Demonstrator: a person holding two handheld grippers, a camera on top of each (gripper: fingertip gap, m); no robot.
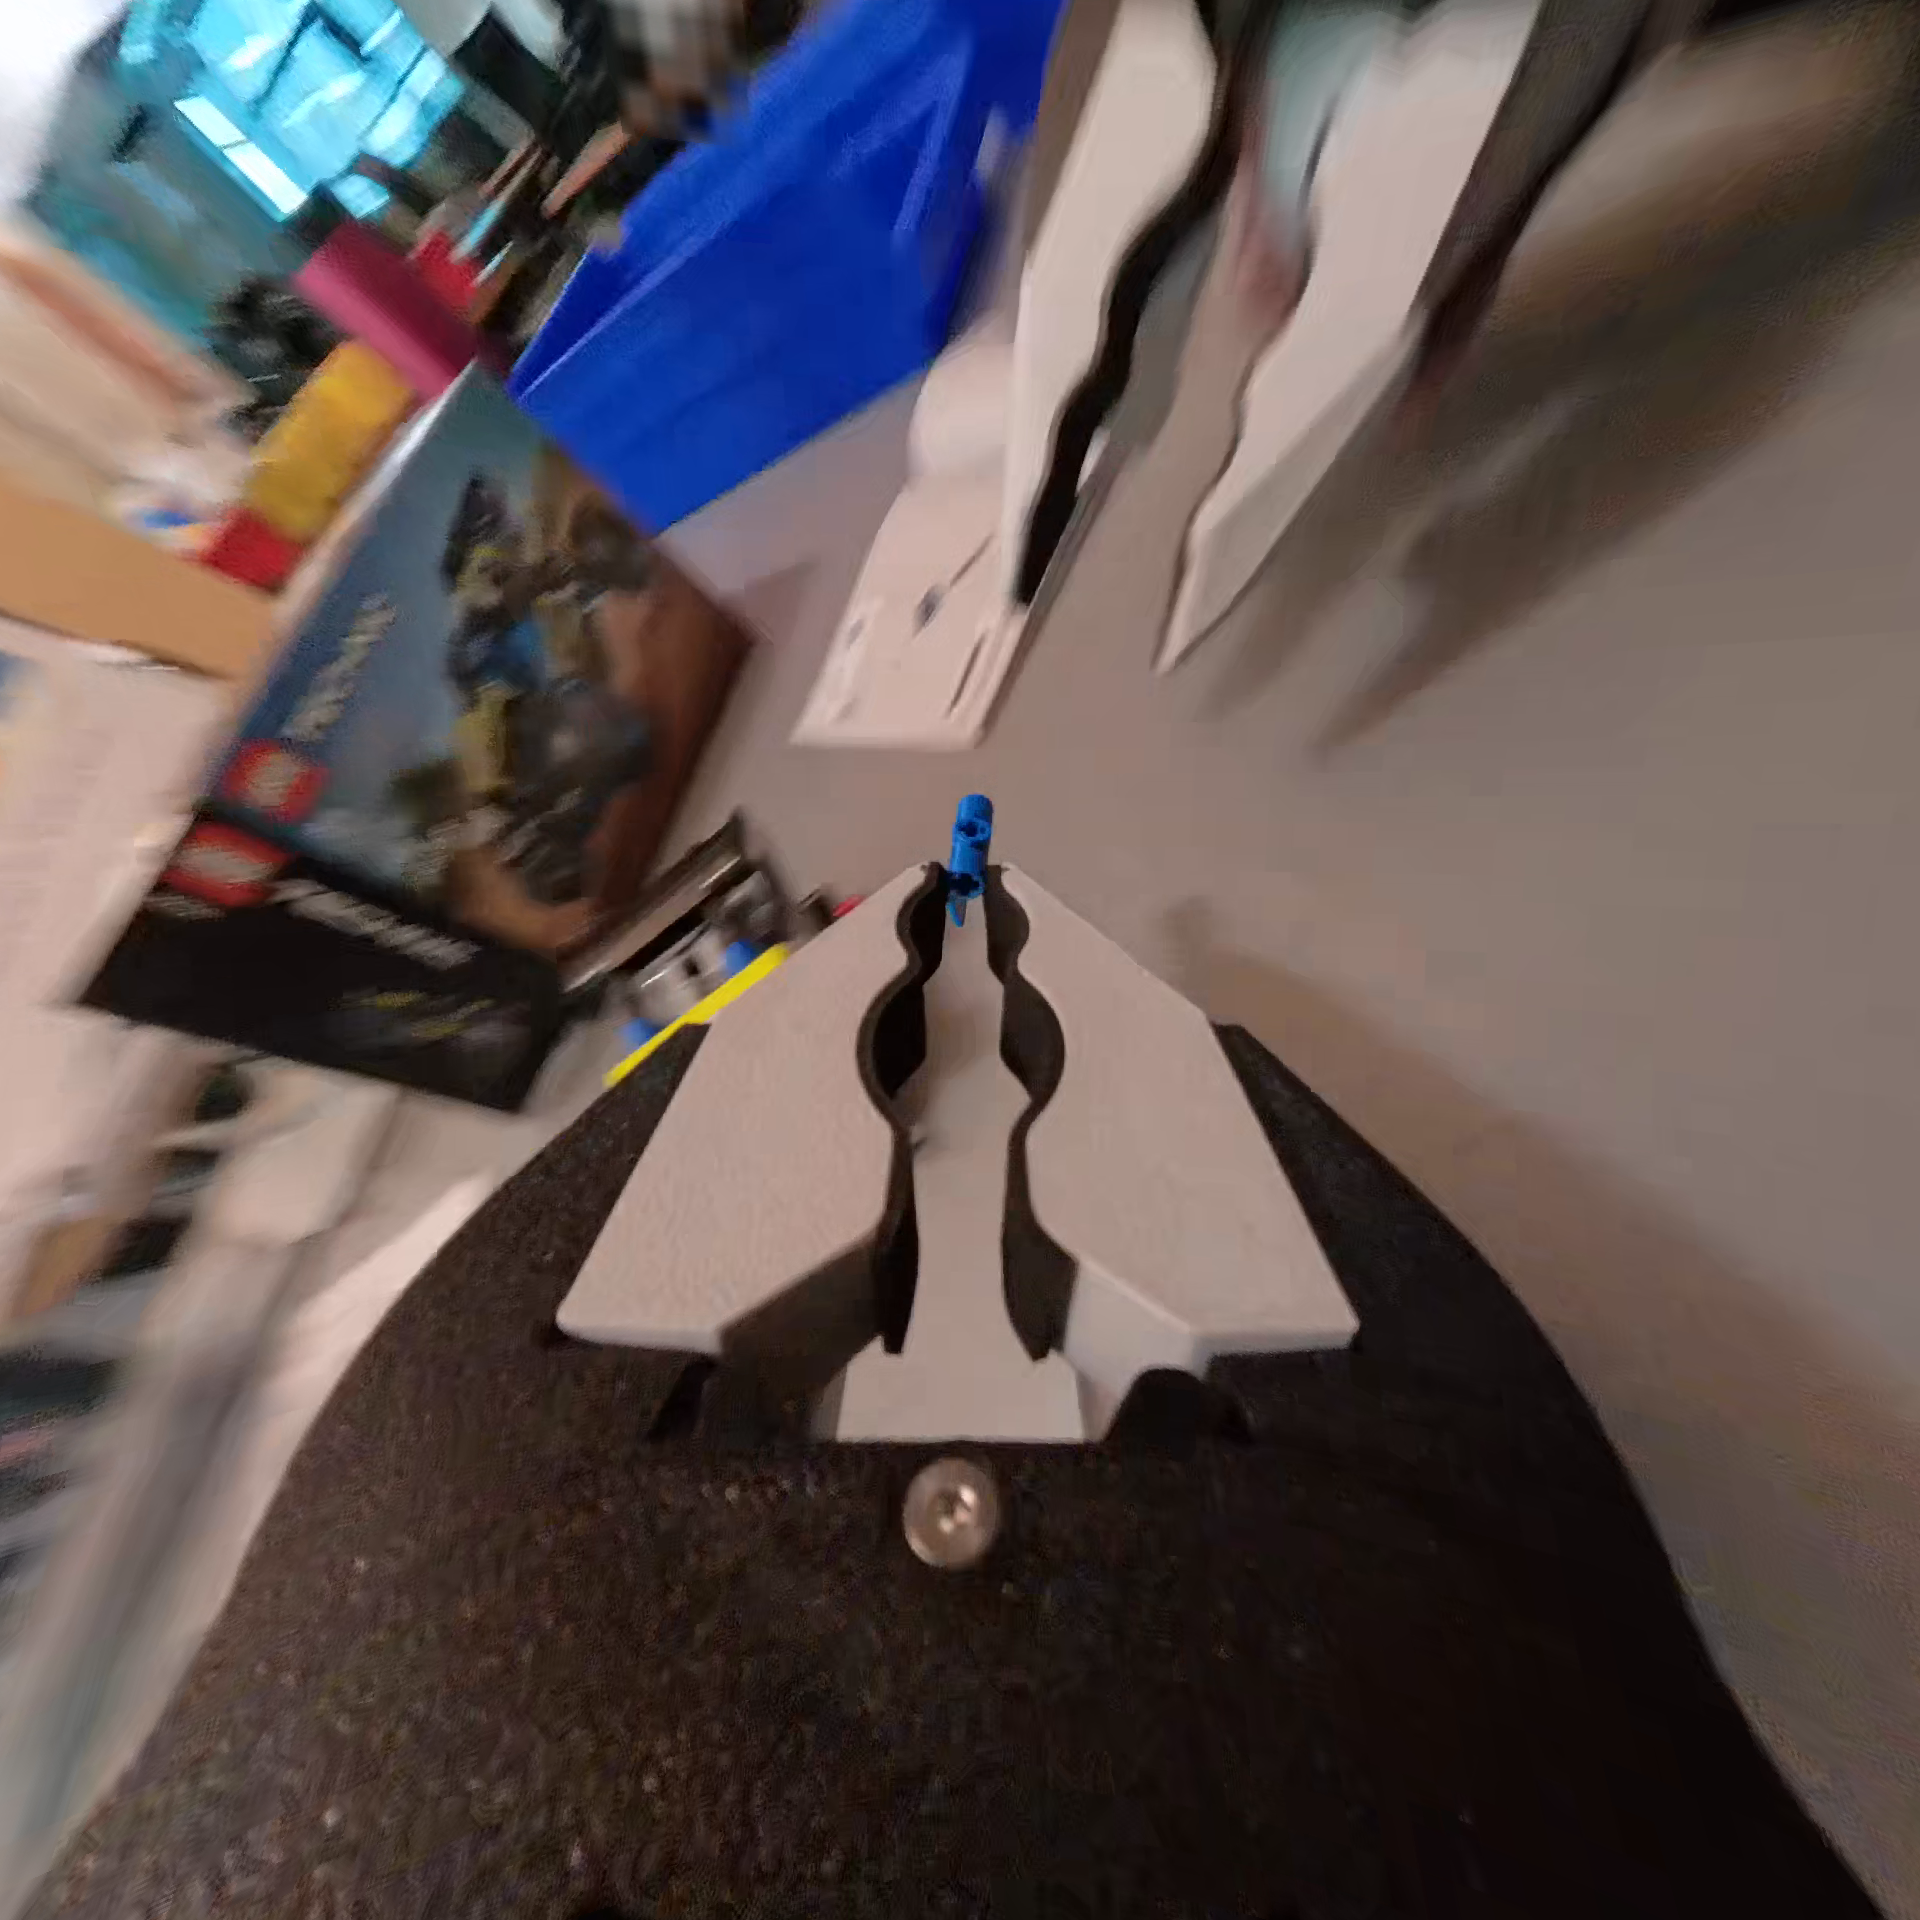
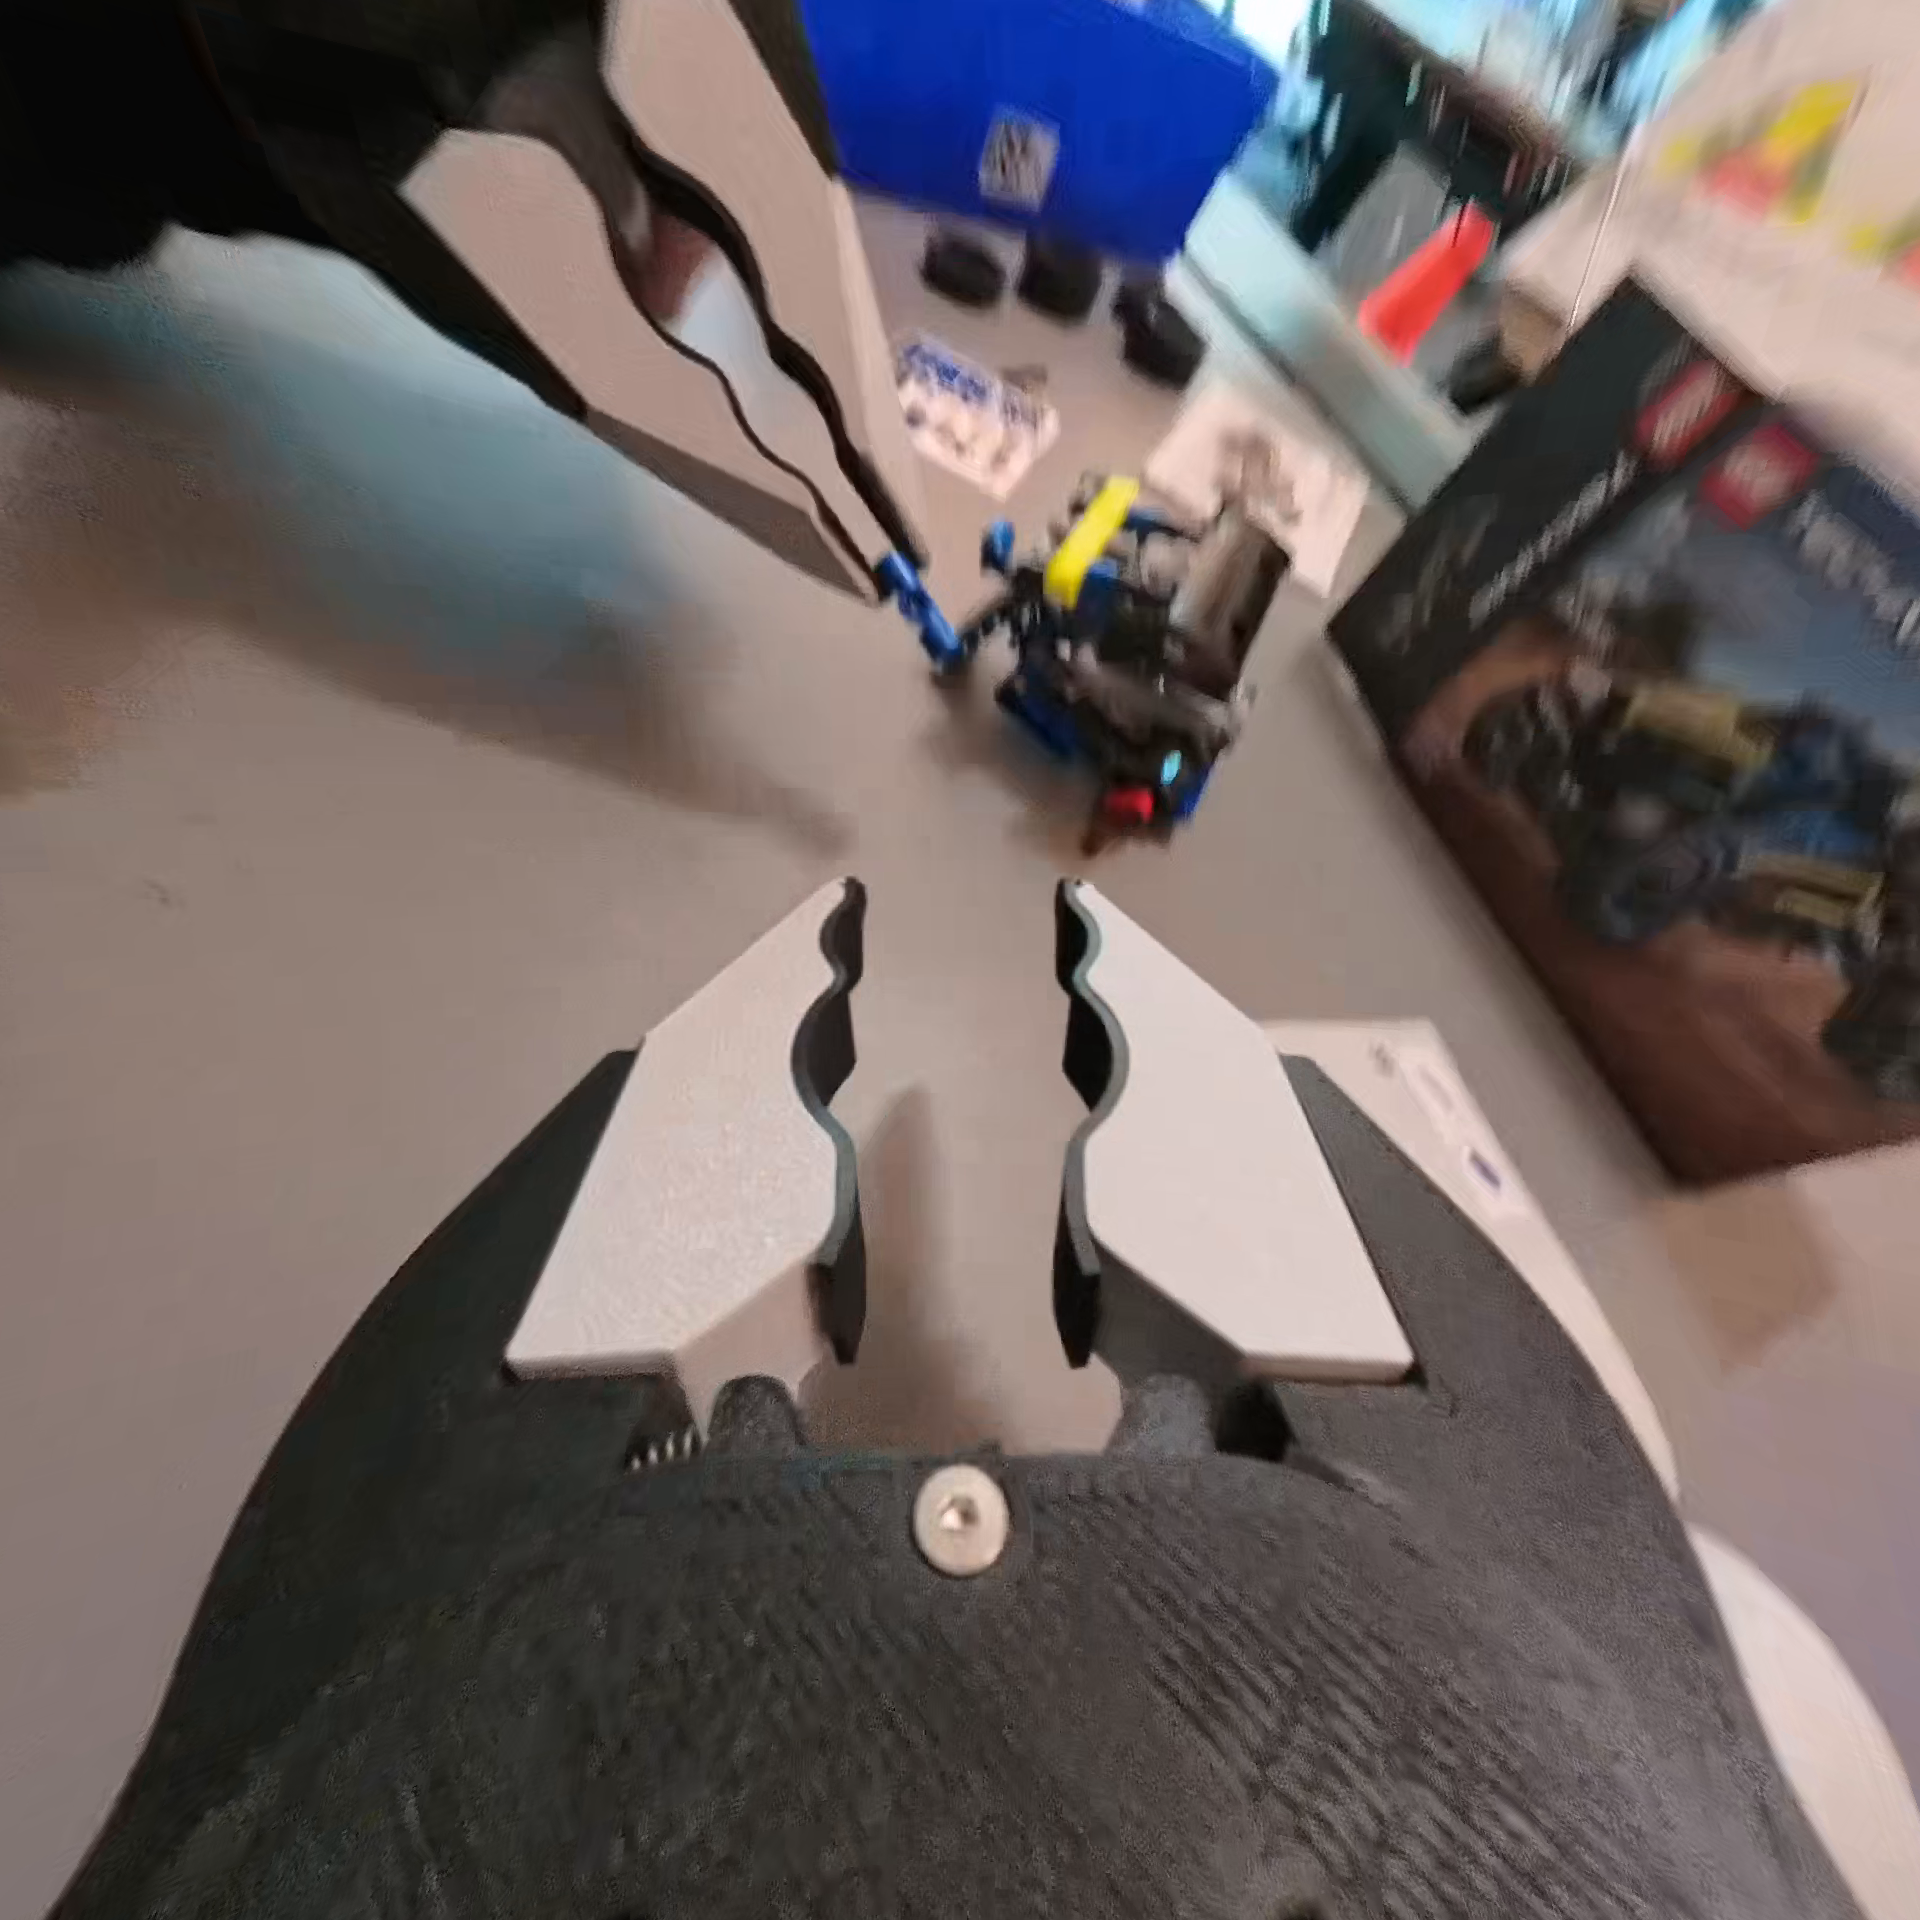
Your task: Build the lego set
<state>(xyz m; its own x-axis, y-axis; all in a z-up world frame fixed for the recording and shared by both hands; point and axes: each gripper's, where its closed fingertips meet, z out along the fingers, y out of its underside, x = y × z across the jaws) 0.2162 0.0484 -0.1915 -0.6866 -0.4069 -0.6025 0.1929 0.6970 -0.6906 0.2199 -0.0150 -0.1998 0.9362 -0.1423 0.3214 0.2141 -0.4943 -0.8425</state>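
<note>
One blue pin (image 1: 969, 844) sits pinched at the tip of the left gripper (image 1: 966, 883), held above the grey tabletop (image 1: 1455, 935); the right gripper (image 2: 958, 896) hovers with jaws parted and empty; the half-built model (image 2: 1117, 644), blue, black and yellow, rests near the set's box (image 2: 1683, 790); loose black parts, possibly tyres (image 2: 1049, 275), lie by a blue bin (image 2: 1029, 114), so much building appears left.

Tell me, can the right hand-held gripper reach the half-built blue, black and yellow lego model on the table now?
Probably yes. The right hand-held gripper is open and empty, and only bare grey tabletop lies between it and the half-built lego model.
</note>
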